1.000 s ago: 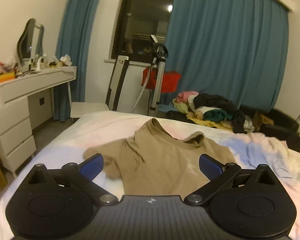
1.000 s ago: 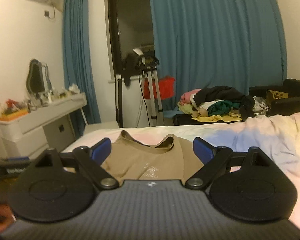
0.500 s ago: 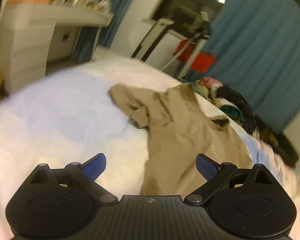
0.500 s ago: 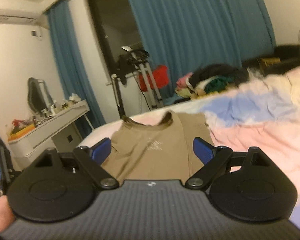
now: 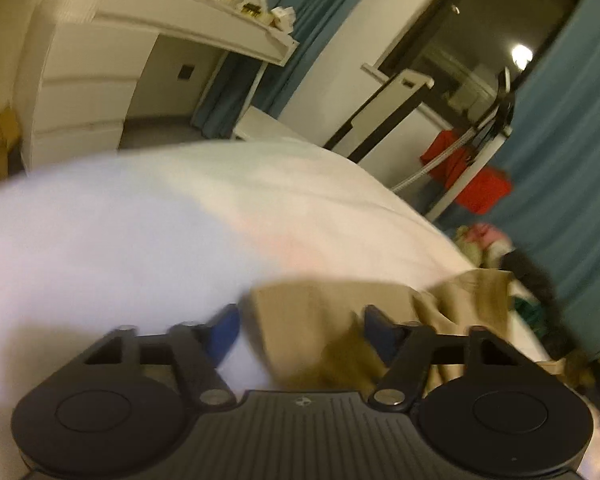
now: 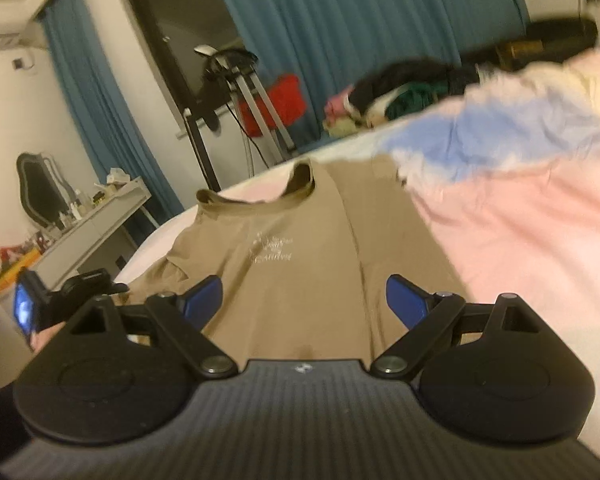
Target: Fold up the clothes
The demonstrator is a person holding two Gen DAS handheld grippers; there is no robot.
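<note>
A tan T-shirt [image 6: 284, 264] with a small white print lies flat on the bed, collar toward the far side. My right gripper [image 6: 304, 302] is open, low over the shirt's lower middle, its blue pads on either side of the cloth. In the left wrist view the shirt's left sleeve [image 5: 300, 320] lies crumpled between the pads of my left gripper [image 5: 300, 330], which is open and close over it. The left gripper also shows in the right wrist view [image 6: 72, 292], at the shirt's left edge. The left wrist view is blurred.
The bed [image 6: 520, 216] has a pastel pink, blue and white cover. A white dresser [image 5: 100, 80] with clutter stands to the left. A pile of clothes [image 6: 400, 96], a red bag on a metal stand [image 6: 276, 104] and blue curtains are beyond the bed.
My left gripper has swung left and down to the shirt's left sleeve and its jaws have narrowed. My right gripper has dropped closer over the shirt.
</note>
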